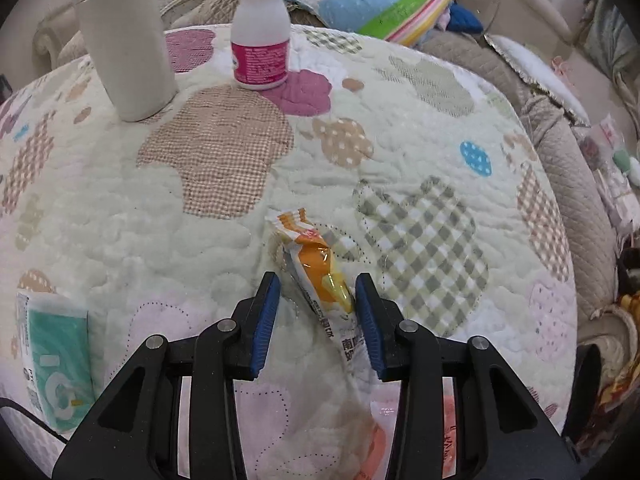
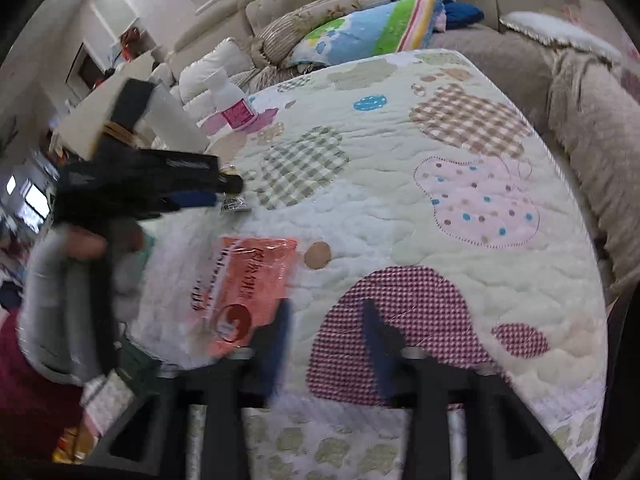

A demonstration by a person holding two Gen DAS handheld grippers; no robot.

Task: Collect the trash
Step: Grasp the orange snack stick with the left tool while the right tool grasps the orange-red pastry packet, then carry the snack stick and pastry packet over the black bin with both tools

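On the quilted table cover (image 1: 400, 184), left gripper (image 1: 316, 304) jaws wide apart, straddling an orange-and-white snack wrapper (image 1: 320, 272) lying flat, near its right pad. Right gripper (image 2: 326, 334) also spread wide, empty, blurred; orange plastic wrapper (image 2: 244, 280) just left of its left finger. Behind: white cup (image 1: 124, 44), pink-labelled pill bottle (image 1: 262, 28). Green tissue pack (image 1: 56, 360) at left edge.

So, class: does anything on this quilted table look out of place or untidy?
Yes. A crumpled orange snack wrapper lies loose on the quilt, between the open fingers of the left gripper. A flattened orange-red plastic packet lies near the table's edge. The white bottle stands upright.
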